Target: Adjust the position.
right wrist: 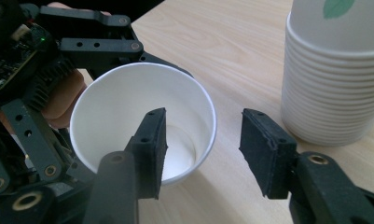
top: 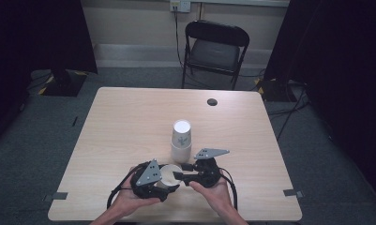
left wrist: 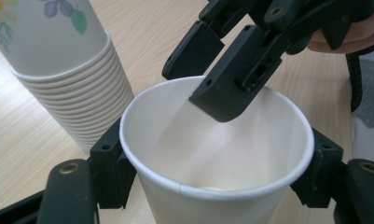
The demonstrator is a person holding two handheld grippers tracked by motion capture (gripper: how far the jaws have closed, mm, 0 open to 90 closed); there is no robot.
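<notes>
Near the surface's front edge: white paper cup (left wrist: 212, 158) clamped by left gripper (top: 163, 183) fingers | right gripper (top: 180, 171) fingers apart, straddling cup rim, not pressing | cup stack (top: 181, 139) just behind

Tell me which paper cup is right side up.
The single white cup gripped by the left tool, its mouth open upward. The other cups sit nested in an upside-down stack just behind it on the table.
</notes>
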